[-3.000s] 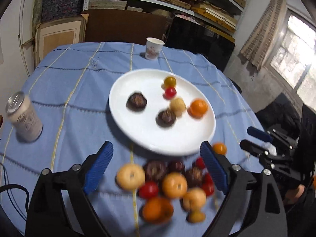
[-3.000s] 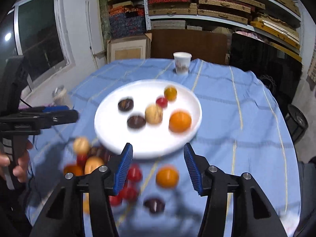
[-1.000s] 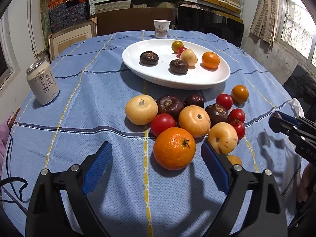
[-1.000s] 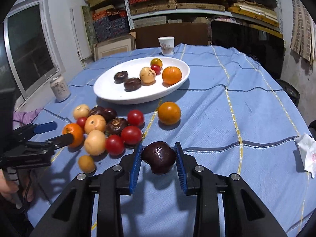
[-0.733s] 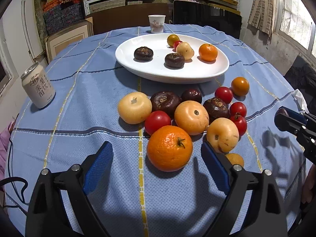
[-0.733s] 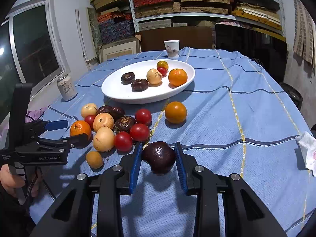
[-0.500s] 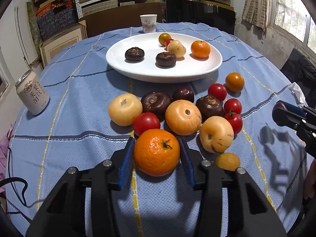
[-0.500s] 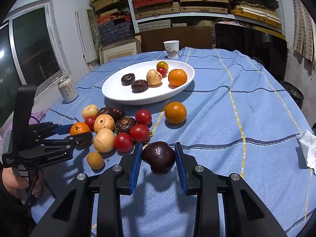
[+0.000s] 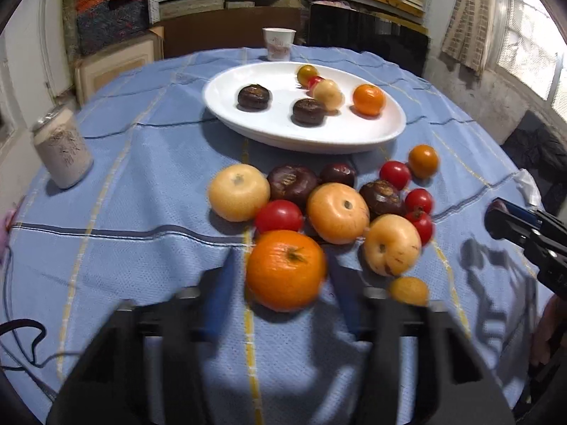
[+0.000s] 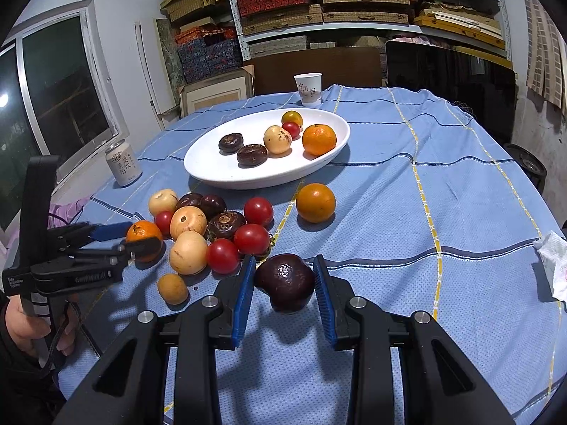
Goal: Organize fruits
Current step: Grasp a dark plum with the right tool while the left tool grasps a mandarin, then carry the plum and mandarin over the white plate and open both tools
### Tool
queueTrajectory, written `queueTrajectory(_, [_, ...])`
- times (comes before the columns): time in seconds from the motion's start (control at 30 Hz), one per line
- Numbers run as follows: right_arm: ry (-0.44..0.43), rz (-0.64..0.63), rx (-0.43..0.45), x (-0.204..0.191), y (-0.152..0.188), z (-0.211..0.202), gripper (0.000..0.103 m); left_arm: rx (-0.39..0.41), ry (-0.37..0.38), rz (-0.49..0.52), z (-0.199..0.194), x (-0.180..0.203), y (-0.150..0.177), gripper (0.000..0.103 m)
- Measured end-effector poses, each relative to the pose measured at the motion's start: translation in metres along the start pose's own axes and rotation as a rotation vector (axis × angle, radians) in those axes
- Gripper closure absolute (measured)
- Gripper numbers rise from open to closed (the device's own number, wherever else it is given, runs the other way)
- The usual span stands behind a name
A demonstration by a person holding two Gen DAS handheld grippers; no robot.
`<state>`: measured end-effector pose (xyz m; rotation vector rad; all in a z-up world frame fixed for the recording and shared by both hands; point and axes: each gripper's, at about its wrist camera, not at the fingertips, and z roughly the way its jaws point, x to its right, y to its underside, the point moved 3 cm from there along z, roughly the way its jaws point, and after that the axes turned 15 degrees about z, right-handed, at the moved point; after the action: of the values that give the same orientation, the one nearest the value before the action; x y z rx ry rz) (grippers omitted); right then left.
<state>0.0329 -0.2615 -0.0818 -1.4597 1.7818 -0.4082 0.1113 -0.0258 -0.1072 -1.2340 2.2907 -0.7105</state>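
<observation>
My left gripper (image 9: 285,285) is shut on a big orange (image 9: 286,265) at the near edge of a fruit pile (image 9: 336,209) on the blue tablecloth; its fingers are blurred. The right wrist view shows that left gripper (image 10: 136,238) pinching the orange (image 10: 143,232). My right gripper (image 10: 284,285) is shut on a dark purple fruit (image 10: 285,278), held just above the cloth in front of the pile. Behind the pile stands a white oval plate (image 10: 219,173) with several fruits on it. The right gripper (image 9: 503,217) shows at the right edge of the left wrist view.
A drink can (image 9: 62,148) stands left of the pile and a paper cup (image 9: 278,43) behind the plate. One loose orange (image 10: 315,202) lies right of the pile. A crumpled tissue (image 10: 553,265) lies at the table's right edge. Shelves and boxes are behind.
My left gripper's jaws have closed from wide open onto the big orange. The right gripper keeps the dark purple fruit and has stayed in place.
</observation>
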Motion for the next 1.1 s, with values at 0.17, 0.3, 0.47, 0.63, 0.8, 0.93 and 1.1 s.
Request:
queueTrajectory(0.17, [-0.001, 0.002, 0.003, 0.000, 0.000, 0.000, 0.069, 0.001, 0.013, -0.006, -0.003, 0.000, 0.003, 0.059])
queueTrajectory(0.3, [-0.001, 0.004, 0.007, 0.001, -0.001, -0.001, 0.069, -0.005, 0.009, -0.007, -0.002, 0.000, 0.003, 0.058])
queueTrajectory(0.47, [-0.008, 0.008, 0.013, 0.001, -0.001, -0.002, 0.069, -0.056, 0.020, -0.036, 0.007, -0.005, 0.005, 0.054])
queueTrajectory(0.63, [-0.014, 0.015, 0.011, 0.002, -0.001, -0.003, 0.069, -0.005, -0.012, -0.016, -0.003, -0.001, 0.003, 0.059])
queueTrajectory(0.8, [-0.020, 0.013, 0.012, 0.001, 0.000, -0.003, 0.069, 0.052, 0.005, -0.004, -0.024, 0.008, 0.008, 0.060])
queueTrajectory(0.93, [-0.015, 0.010, 0.006, 0.000, 0.000, -0.002, 0.069, 0.053, 0.047, -0.026, -0.035, 0.008, 0.012, 0.060])
queueTrajectory(1.1, [-0.004, -0.006, -0.050, -0.004, -0.009, 0.005, 0.069, 0.093, 0.066, -0.040, -0.053, -0.008, -0.021, 0.060])
